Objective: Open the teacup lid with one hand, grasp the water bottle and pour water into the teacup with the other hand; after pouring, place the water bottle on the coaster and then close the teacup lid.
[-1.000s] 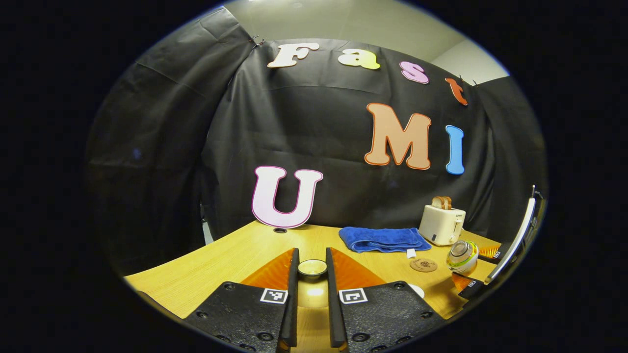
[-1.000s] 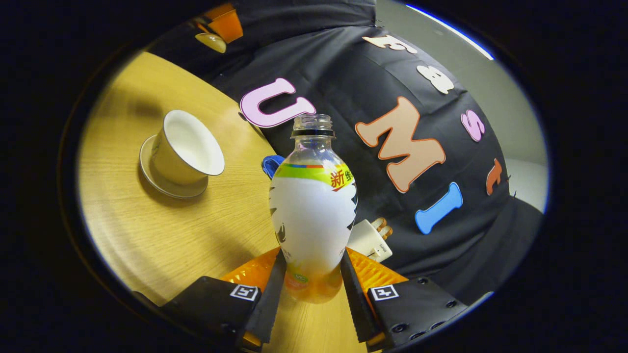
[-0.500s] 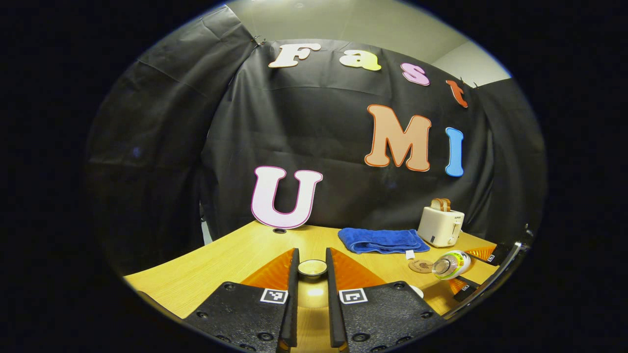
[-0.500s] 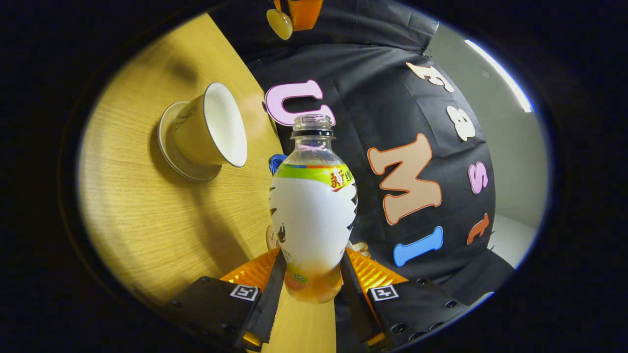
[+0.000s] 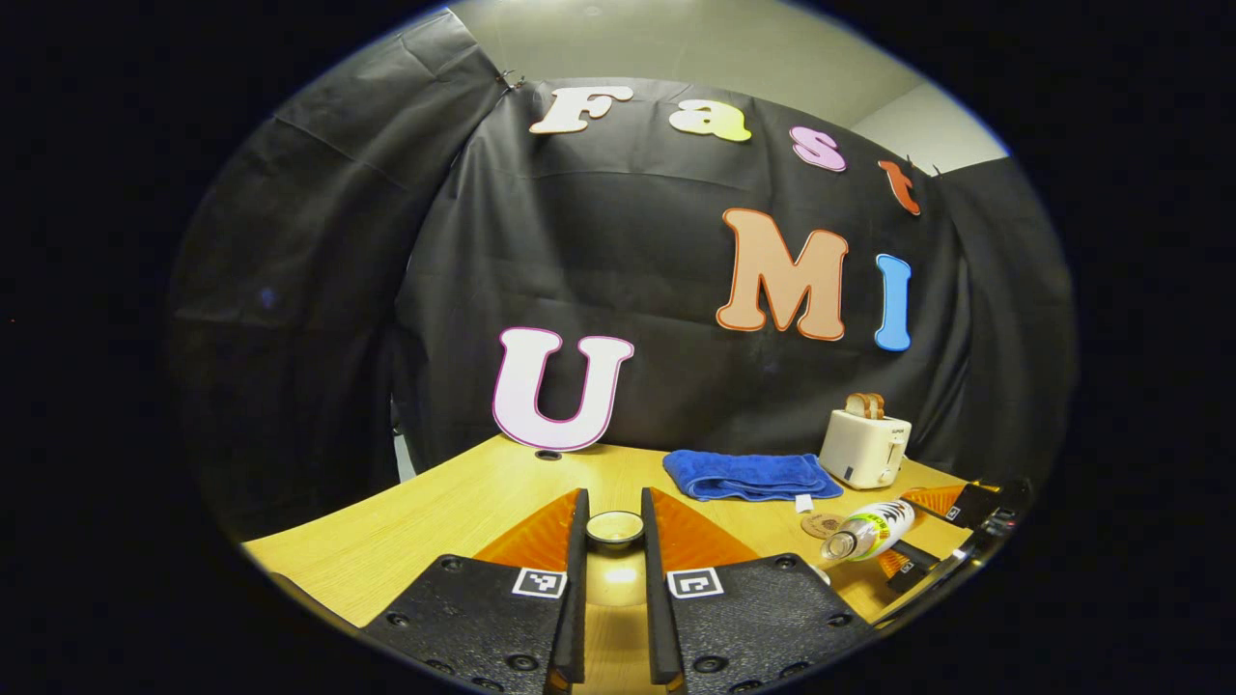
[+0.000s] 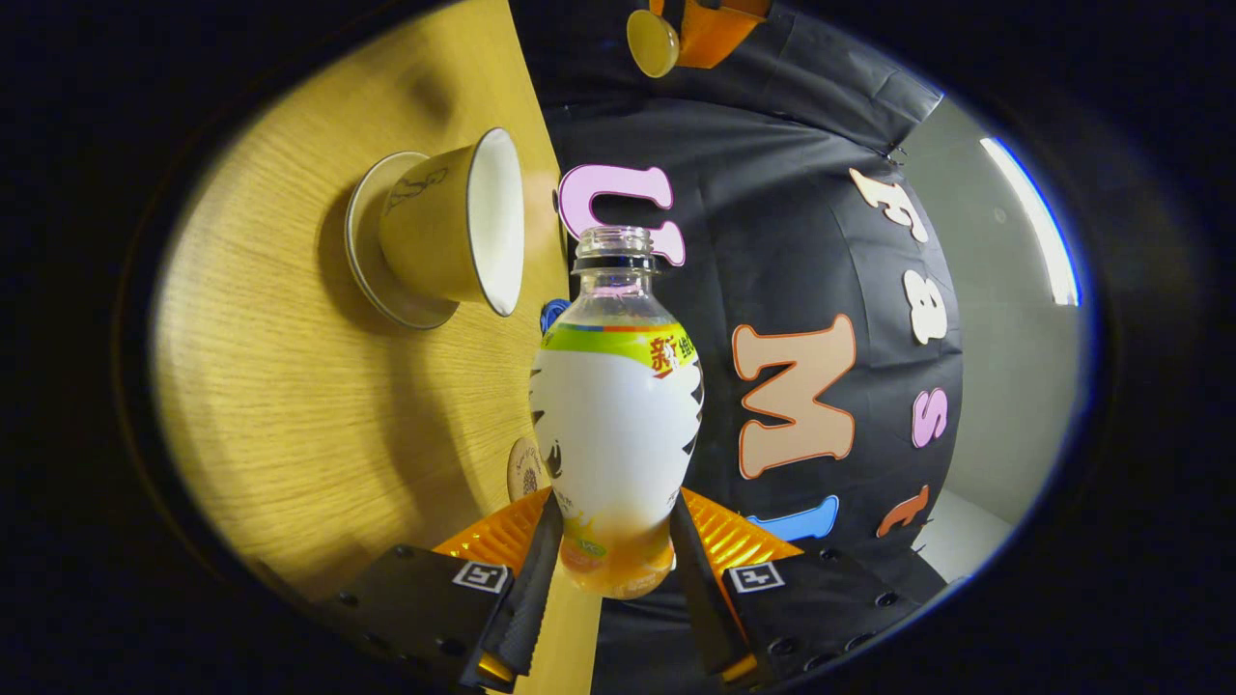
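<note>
My left gripper is shut on the small round knob of the teacup lid and holds it above the table. In the right gripper view the lid hangs from that gripper at the top edge. My right gripper is shut on the lower body of an uncapped water bottle with a white label. The bottle is tipped far over, mouth pointing down-left. The open teacup stands on its saucer, left of the bottle's mouth and apart from it. A round coaster lies beside the bottle.
On the wooden table, a folded blue towel lies at the back. A white toaster with bread stands to its right. The coaster sits in front of the towel. The booth's black cloth wall closes off the back.
The right gripper has rolled further over, tipping the bottle from a steep tilt to nearly level, its mouth toward the teacup. The left gripper has held the lid still.
</note>
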The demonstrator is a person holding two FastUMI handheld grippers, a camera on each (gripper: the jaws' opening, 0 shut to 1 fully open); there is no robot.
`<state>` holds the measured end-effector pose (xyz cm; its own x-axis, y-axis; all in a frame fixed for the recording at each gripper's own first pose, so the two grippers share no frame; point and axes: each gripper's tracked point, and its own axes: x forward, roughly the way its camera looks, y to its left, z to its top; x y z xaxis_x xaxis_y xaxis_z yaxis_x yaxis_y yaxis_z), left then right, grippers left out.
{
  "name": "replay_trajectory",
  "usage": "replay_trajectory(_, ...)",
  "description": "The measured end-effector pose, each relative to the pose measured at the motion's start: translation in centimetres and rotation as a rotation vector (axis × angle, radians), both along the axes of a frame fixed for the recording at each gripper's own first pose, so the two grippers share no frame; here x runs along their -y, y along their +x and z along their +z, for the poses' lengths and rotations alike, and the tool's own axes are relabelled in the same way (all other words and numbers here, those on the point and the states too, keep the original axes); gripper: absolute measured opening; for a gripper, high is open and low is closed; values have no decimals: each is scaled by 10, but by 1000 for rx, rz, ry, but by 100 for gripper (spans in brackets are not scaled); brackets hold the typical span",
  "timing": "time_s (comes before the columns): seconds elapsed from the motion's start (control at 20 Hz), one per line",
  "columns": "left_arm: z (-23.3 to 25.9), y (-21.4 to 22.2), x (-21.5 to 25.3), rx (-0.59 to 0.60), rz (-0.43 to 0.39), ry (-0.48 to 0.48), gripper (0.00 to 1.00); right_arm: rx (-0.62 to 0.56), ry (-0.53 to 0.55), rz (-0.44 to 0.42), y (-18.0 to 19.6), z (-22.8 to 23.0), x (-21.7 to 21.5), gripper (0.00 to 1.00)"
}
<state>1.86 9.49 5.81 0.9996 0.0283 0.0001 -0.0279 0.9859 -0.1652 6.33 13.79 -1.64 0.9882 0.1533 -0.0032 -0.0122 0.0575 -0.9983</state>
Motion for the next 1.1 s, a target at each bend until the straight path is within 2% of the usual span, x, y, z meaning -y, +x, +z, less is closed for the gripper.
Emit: replay_trajectory(1.1,3,-3,6,6,-19,-9,23,66,-297,53,-1,15,-8,66)
